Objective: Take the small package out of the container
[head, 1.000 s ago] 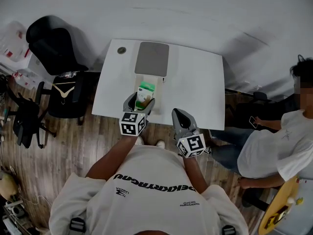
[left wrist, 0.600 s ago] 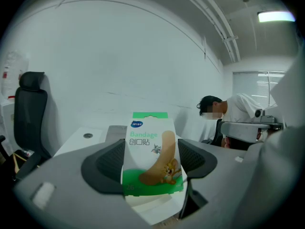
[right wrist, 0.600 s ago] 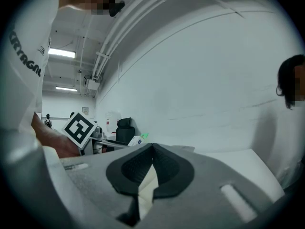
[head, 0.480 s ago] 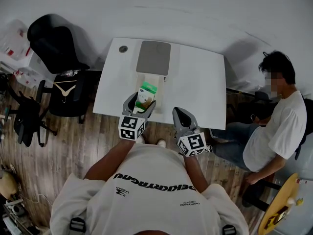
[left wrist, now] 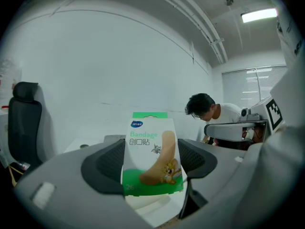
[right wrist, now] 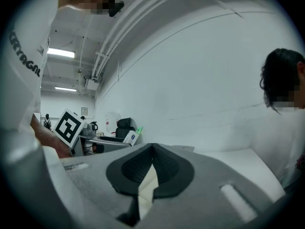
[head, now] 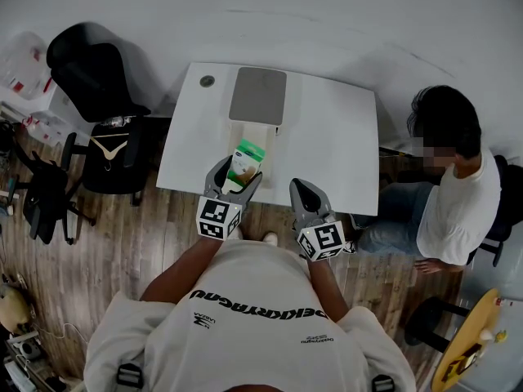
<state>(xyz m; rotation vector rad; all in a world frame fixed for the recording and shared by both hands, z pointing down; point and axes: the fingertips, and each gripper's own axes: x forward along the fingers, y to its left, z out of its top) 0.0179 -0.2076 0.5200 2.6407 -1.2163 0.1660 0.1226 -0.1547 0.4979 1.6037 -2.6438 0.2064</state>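
Note:
The small package [head: 248,157], a white and green bandage box, stands upright between the jaws of my left gripper [head: 239,171], whose pads press on its sides. It hangs over the near end of the translucent container [head: 253,132]; the container's grey lid [head: 257,96] lies just behind. In the left gripper view the package [left wrist: 151,152] fills the gap of the left gripper [left wrist: 150,162]. My right gripper [head: 301,193] hovers at the table's near edge, right of the container, with its jaws together and holding nothing. The right gripper view shows the right gripper [right wrist: 151,150] shut and the package [right wrist: 131,137] far left.
The white table [head: 335,145] has a small round fitting [head: 207,81] at its far left corner. Black office chairs [head: 86,76] stand left of it. A person in a white shirt [head: 458,194] sits close to the table's right side. The floor is wood.
My left gripper has drawn back a little toward me with the package in it. The right gripper has hardly moved. The person at the right has leaned in toward the table.

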